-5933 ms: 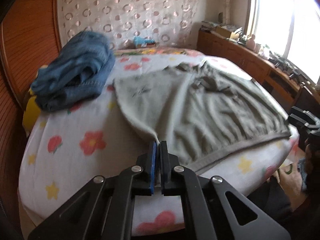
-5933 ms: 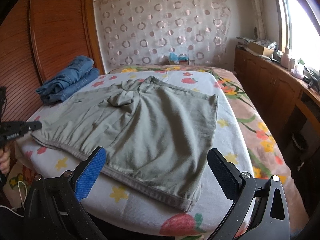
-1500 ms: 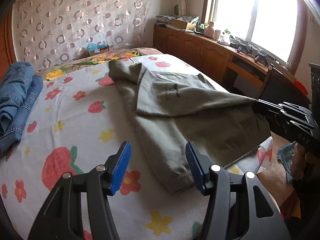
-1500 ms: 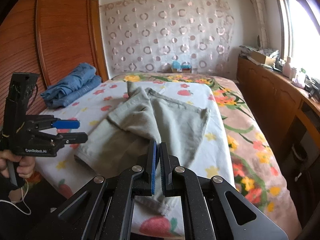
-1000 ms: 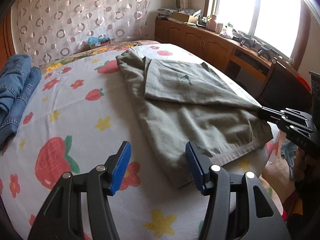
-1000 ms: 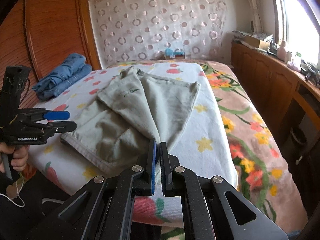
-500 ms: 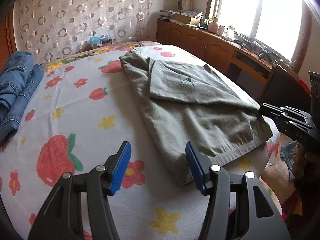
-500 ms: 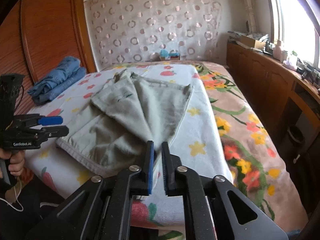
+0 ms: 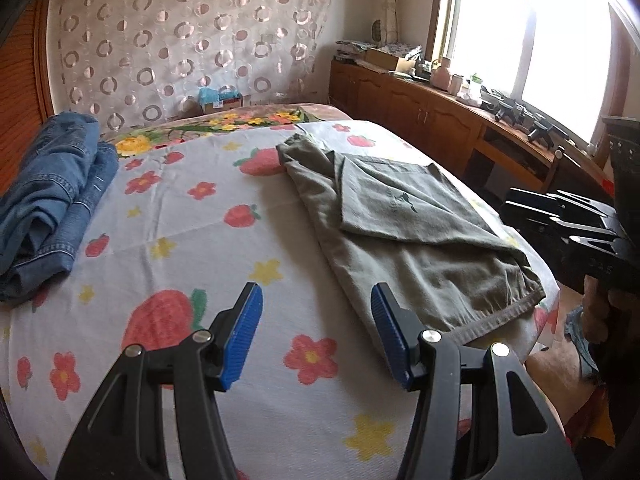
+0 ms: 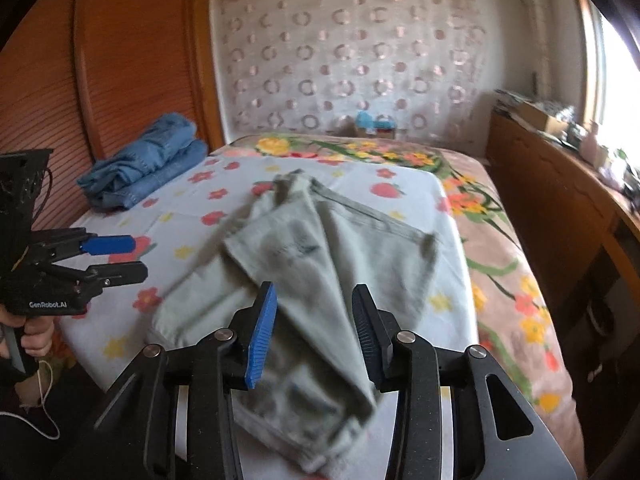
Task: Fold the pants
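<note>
On the flowered bedsheet (image 9: 192,240) we see the grey-green pants (image 9: 408,240) lying folded over on themselves, one panel laid across the other, toward the side of the bed nearest the window. From the left wrist view we hold the left gripper (image 9: 316,332) above bare sheet, its blue pads well apart with nothing between them; the waistband edge of the pants lies just beyond the right-hand pad. This view also shows the sunlit window (image 9: 532,40) and the wooden cabinet (image 9: 420,120) under it with its clutter, and our right gripper (image 9: 560,224) at the right edge, seen side-on, so its jaws are hard to read here.

The right wrist view settles that: the right gripper (image 10: 314,328) has its jaws opening, the pads a moderate gap apart, and the pants (image 10: 304,272) lie below and between them, blurred, with neither pad pressing on the cloth. Only this view shows the left gripper (image 10: 116,256) from the side, a hand (image 10: 32,336) on its handle, and the wooden panelling (image 10: 120,60) behind. Both views show folded blue jeans (image 10: 148,164) at the far left of the bed.
</note>
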Action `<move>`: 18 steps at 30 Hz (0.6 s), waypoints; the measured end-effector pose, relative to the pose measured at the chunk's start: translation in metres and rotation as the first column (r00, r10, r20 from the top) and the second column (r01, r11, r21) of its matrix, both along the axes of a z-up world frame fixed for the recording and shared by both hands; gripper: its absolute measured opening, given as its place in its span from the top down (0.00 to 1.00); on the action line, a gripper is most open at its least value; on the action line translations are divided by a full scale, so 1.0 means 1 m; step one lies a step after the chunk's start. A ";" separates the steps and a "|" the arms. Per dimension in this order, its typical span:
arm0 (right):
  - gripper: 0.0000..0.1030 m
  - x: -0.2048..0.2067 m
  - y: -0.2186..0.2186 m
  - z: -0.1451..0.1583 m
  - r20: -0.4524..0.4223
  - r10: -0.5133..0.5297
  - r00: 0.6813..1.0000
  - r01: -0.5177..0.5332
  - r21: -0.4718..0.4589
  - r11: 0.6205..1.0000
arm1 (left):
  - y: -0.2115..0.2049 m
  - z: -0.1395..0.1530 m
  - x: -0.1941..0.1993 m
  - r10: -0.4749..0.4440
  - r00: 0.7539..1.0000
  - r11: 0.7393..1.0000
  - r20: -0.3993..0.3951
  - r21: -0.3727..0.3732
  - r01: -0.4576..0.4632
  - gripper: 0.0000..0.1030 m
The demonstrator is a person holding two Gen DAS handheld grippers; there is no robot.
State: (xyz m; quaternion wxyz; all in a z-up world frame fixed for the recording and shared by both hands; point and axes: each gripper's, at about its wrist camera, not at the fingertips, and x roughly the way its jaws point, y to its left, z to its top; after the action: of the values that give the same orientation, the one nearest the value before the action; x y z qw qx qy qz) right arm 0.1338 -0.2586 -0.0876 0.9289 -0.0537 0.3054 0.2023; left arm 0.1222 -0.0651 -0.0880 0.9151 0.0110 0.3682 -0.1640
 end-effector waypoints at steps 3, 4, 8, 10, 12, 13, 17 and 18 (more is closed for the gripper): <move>0.62 0.010 0.016 0.001 -0.008 0.042 0.999 -0.043 -0.025 0.999 | 0.004 0.002 0.001 0.007 1.000 1.000 0.005 -0.004 -0.007 0.46; 0.62 0.013 0.019 0.001 -0.011 0.053 0.999 -0.053 -0.027 0.998 | 0.005 0.002 0.001 0.010 1.000 1.000 0.008 -0.003 -0.010 0.46; 0.62 0.027 0.033 0.001 -0.038 0.087 0.995 -0.088 -0.026 0.996 | 0.011 0.004 0.003 0.022 1.000 1.000 0.017 -0.004 -0.022 0.46; 0.62 0.034 0.040 0.000 -0.054 0.103 0.993 -0.105 -0.025 0.994 | 0.013 0.005 0.003 0.028 0.999 1.000 0.021 -0.005 -0.028 0.46; 0.62 0.040 0.045 -0.001 -0.068 0.115 0.991 -0.117 -0.026 0.993 | 0.015 0.006 0.003 0.033 0.999 0.999 0.025 -0.004 -0.033 0.46; 0.62 0.044 0.049 -0.001 -0.078 0.123 0.989 -0.126 -0.027 0.992 | 0.016 0.006 0.004 0.035 0.999 0.999 0.026 -0.004 -0.035 0.46; 0.62 0.056 0.062 -0.002 -0.098 0.146 0.984 -0.151 -0.042 0.988 | 0.019 0.006 0.003 0.041 0.999 0.999 0.027 -0.004 -0.041 0.46; 0.62 0.059 0.065 -0.002 -0.102 0.151 0.983 -0.156 -0.045 0.987 | 0.019 0.006 0.003 0.042 0.999 0.999 0.027 -0.005 -0.042 0.46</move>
State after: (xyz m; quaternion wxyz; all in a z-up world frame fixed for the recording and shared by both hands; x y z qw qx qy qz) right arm 0.1925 -0.1937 -0.0897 0.8927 -0.0918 0.3508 0.2677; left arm 0.1255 -0.0457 -0.0819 0.9232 0.0036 0.3557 -0.1454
